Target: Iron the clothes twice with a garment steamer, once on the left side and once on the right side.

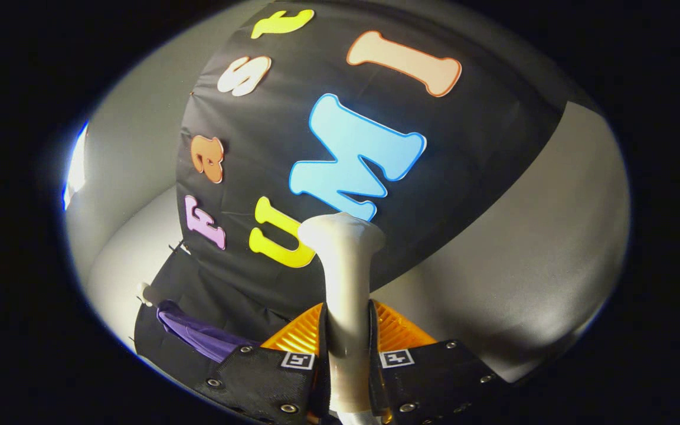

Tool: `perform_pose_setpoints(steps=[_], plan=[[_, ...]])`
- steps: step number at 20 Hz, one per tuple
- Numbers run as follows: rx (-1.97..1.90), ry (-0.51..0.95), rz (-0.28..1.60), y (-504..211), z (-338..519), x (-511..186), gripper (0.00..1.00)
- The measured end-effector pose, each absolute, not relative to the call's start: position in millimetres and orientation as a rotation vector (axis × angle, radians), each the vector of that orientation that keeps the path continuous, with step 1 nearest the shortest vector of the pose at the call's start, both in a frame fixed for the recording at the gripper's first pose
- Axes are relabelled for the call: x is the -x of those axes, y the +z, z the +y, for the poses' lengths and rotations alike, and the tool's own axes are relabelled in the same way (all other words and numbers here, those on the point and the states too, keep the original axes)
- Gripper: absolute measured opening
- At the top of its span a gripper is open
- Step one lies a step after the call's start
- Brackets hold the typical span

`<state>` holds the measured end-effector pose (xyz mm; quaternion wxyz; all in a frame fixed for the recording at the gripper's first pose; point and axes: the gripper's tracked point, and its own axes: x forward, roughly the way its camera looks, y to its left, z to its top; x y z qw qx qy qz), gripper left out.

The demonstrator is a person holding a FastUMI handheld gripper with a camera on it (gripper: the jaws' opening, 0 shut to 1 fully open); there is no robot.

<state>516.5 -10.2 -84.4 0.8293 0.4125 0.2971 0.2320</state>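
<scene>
The gripper (347, 330) is tilted, so the booth's wall leans across the view, and its two fingers (298, 336) stand narrow, pressed from either side on the neck of the garment steamer (346, 277). The steamer's pale handle rises straight up out of the gap between the fingers and widens into a flared head just beyond them, set against the black cloth wall (464, 159).

Taking the steamer as the landmark: the black cloth wall hangs behind it and stretches far above its head. Low down and to the left of the steamer, just beside the left finger, lies a fold of purple clothes (198, 336) against a dark backing; it may be hanging from a small pale peg or hanger end (145, 293) further left, though the fisheye bend makes that hard to judge. The clothes sit well apart from the steamer's head, which points up and away from them. To the right of the steamer a plain grey booth panel (523, 265) curves round, and a bright light strip (75, 168) shows far to the left beyond the cloth.
</scene>
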Motion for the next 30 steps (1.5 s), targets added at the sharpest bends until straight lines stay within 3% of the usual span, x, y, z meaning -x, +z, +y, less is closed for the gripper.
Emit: perform_pose_setpoints(steps=[13, 30], plan=[[-0.544, 0.352, 0.259, 4.8, 13.7, -364.4, 0.23], [-0.058, 0.232, -0.126, 88.7, 177.7, -212.0, 0.23]])
